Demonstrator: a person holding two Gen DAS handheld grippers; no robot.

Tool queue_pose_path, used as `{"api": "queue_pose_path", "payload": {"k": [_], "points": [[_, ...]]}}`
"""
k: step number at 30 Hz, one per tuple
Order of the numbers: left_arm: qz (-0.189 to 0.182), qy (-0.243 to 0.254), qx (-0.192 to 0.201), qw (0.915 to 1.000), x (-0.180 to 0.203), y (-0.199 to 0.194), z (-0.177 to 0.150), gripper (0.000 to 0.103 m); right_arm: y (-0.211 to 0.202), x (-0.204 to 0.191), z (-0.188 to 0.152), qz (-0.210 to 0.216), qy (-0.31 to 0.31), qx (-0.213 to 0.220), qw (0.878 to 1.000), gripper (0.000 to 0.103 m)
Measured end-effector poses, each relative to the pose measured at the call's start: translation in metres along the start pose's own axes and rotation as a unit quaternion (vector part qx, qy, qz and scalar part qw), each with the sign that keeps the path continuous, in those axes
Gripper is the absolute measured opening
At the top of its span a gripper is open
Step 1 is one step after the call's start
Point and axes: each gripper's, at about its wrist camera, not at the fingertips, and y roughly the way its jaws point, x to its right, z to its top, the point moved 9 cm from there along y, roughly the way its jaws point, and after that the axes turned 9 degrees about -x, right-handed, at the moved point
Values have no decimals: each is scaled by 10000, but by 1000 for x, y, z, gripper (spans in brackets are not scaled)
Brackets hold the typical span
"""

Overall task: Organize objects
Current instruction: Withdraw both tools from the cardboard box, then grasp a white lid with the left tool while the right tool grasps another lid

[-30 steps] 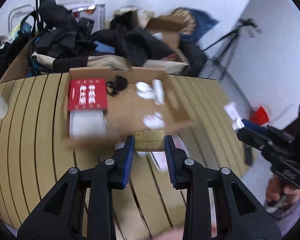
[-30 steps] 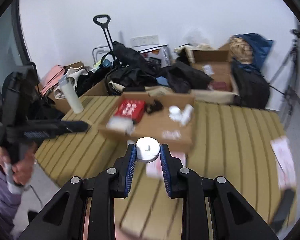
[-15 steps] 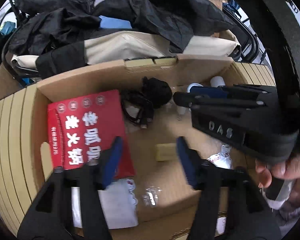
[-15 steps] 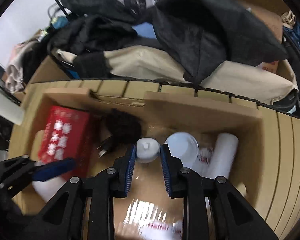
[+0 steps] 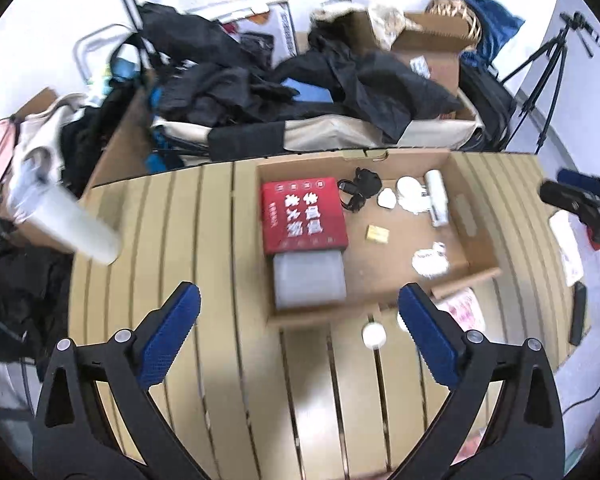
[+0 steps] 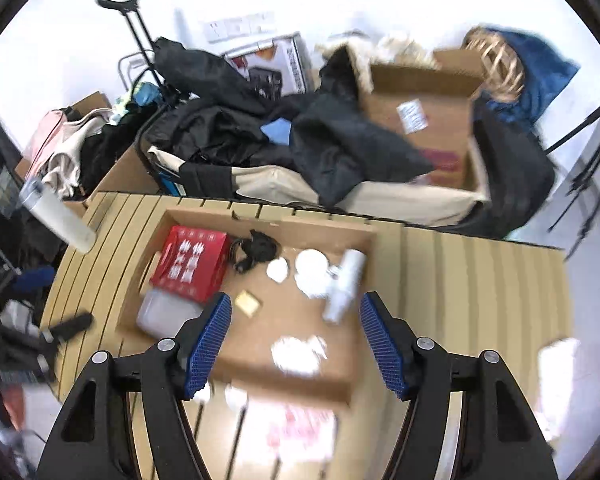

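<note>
**Both grippers empty and pulled back from the box**

Half a second ago both grippers were low inside the cardboard box [image 5: 472, 224]; now they sit back over the slatted table [image 5: 220, 360], and the pieces they carried lie in the box. The left gripper [image 5: 300, 332] has its jaws opening very wide with nothing between them. The right gripper [image 6: 296, 344] is also opening, jaws well apart and holding nothing.

The small yellow block [image 5: 377, 233] lies on the box floor near its middle, just right of the red packet [image 5: 304, 216]. The white cap [image 6: 277, 269] rests toward the far wall, between the black cable bundle [image 6: 256, 250] and the white lid [image 6: 311, 264], with a white tube [image 6: 342, 284] beyond that, near the right wall. A clear plastic container [image 5: 308, 280] fills the near left corner, partly under the red packet.

Outside the near wall, a small white round piece [image 5: 374, 335] sits on the table, beside a pink-printed packet [image 5: 464, 312].
</note>
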Motion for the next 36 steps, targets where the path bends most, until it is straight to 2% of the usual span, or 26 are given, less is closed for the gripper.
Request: {"api": "queue_pose_path", "payload": {"k": [4, 7, 9, 13, 16, 18, 19, 20, 22, 24, 28, 31, 33, 35, 36], "points": [[8, 82, 397, 9992, 2, -59, -38, 103, -59, -5, -47, -32, -61, 202, 9998, 71], [346, 486, 587, 9965, 10, -85, -81, 103, -84, -17, -91, -2, -289, 309, 9991, 71], [360, 614, 805, 9942, 15, -102, -114, 103, -100, -20, -125, -75, -363, 404, 9985, 71], [-74, 591, 1228, 9906, 21, -127, -187, 103, -139, -33, -212, -46, -411, 1099, 9931, 71], [-308, 569, 1305, 9893, 22, -133, -250, 103, -162, -49, -285, -217, -439, 1658, 9849, 71], [-502, 618, 1337, 9878, 25, -137, -293, 103, -162, -65, -335, -84, -502, 1648, 9850, 71], [-549, 678, 1376, 9866, 25, -138, -313, 103, -159, -72, -350, -14, -539, 1592, 9858, 71], [-522, 740, 1416, 9858, 25, -139, -325, 103, -154, -79, -372, 77, -554, 1494, 9872, 71], [-363, 840, 1504, 9844, 26, -138, -342, 103, -144, -87, -392, 191, -540, 1361, 9890, 71], [-191, 990, 1503, 9835, 32, -132, -344, 103, -134, -94, -399, 307, -591, 1276, 9896, 71], [-162, 1440, 1538, 9774, 52, -113, -329, 103, -115, -105, -381, 306, -758, 1203, 9894, 71], [-127, 1632, 1667, 9723, 56, -82, -299, 103, -99, -111, -367, 160, -921, 1146, 9890, 71], [-83, 1749, 1648, 9707, 56, -50, -275, 103, -84, -113, -358, 239, -972, 1108, 9888, 71], [46, 1671, 1537, 9739, 51, -16, -247, 98, -64, -110, -343, 417, -909, 1003, 9899, 66], [-53, 1588, 1424, 9770, 50, 5, -229, 94, -56, -108, -337, 427, -889, 947, 9906, 59]]}}
